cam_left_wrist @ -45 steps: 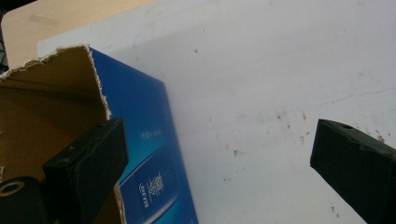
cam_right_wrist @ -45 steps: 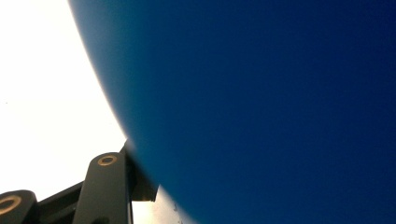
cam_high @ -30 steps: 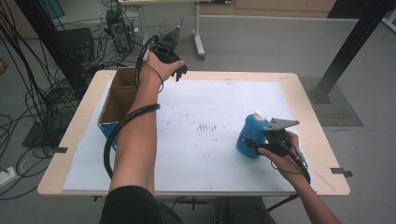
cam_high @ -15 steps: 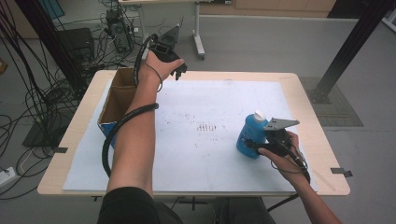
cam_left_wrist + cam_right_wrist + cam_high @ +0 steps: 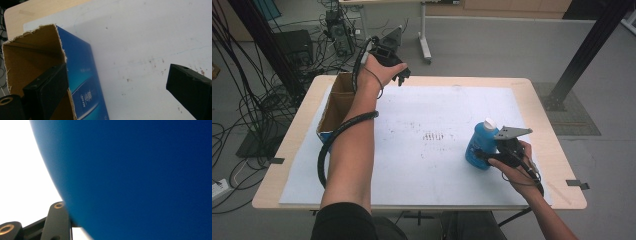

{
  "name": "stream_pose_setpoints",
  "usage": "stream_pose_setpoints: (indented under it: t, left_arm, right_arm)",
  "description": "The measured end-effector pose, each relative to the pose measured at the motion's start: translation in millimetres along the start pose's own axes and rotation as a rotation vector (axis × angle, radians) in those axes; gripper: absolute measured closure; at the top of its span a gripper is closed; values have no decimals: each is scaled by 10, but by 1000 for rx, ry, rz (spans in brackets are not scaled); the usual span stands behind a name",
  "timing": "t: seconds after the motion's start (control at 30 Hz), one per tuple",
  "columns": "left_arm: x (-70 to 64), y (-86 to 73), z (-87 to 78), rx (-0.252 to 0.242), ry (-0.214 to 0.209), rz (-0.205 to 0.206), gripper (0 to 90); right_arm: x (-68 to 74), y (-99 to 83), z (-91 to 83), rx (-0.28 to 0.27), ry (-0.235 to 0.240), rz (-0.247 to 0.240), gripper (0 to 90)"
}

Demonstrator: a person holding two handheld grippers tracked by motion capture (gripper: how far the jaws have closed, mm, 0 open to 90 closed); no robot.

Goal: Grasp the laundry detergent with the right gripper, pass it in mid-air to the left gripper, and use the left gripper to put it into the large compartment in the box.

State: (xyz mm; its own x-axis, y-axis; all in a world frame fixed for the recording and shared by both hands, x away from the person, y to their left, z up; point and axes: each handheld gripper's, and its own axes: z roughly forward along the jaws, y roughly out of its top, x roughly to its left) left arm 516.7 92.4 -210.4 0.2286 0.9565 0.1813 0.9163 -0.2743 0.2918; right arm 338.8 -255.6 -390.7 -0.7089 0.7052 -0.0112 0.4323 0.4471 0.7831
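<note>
High view puts the blue bottle [image 5: 481, 145] upright at right of centre on the worktop [image 5: 422, 120], the right gripper [image 5: 492, 155] clenched on its lower body. Upper left, the left gripper [image 5: 401, 76] hangs released, jaws apart, beside the open-topped box [image 5: 334, 107], which runs along the frame's left edge.

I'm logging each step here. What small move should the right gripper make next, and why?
Probably lift the bottle slightly: the right gripper is pressed against it while it stands on the table, and the open-topped box waits across the table.
</note>
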Motion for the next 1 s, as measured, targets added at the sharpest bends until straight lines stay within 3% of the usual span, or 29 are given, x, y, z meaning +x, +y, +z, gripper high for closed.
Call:
stream_pose_setpoints:
  t: [0.63, 0.77, 0.9, 1.0]
  left_arm:
    - [-28, -20, -45, 4, -22, 55, 49]
    - [-13, -26, -82, 0, -32, 72, 50]
    - [19, -27, -152, -9, -51, 91, 51]
    - [32, -21, -219, -15, -53, 113, 51]
  right_arm:
    - [-25, 46, 2, 26, 12, 28, 422]
    - [-74, 109, 16, 54, 34, 40, 425]
    - [-101, 203, 32, 79, 28, 16, 427]
    - [-156, 318, 23, 72, 53, 29, 428]
